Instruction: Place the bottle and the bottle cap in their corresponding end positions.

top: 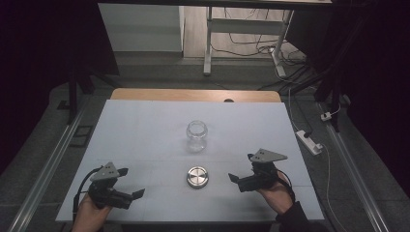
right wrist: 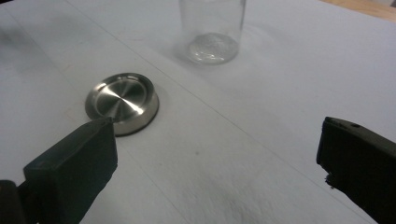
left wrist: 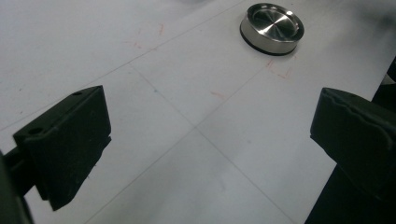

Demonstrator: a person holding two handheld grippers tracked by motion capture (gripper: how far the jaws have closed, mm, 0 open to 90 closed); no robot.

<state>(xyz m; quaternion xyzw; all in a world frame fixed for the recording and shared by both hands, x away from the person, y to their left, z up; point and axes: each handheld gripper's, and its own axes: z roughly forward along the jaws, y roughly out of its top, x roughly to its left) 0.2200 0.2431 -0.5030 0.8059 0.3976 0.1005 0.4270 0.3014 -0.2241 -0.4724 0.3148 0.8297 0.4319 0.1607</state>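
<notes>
Black two-jaw grippers, count two, each held in one hand at the near edge of the table.

Left gripper (top: pixel 129 182): jaws spread wide, nothing between them; held by the left hand (top: pixel 89 215), near-left of the lid and well apart from it. Grey three-cornered plate on top.

Right gripper (top: pixel 241 170): jaws spread wide, nothing between them; held by the right hand (top: pixel 276 195), right of the lid and apart from it. Grey plate on top; dark sleeve at the wrist.

Metal lid (top: pixel 197 177), count one: round, brushed steel, lying flat on the table between the two grippers, closer to the right one. The left gripper view shows a dark ring under the lid's rim (left wrist: pixel 272 29) and faint red marks on the sheet beside it. In the right gripper view the lid (right wrist: pixel 122 102) sits just beyond the tip of that gripper's left-hand jaw.

Glass jar (top: pixel 197 136), count one: clear, upright, mouth open, standing directly beyond the lid and apart from it. The right gripper view gives its lower body and base (right wrist: pixel 212 32).

White table covering (top: pixel 145 125), count one, ruled with thin lines; wooden table edge along the side beyond the jar.
</notes>
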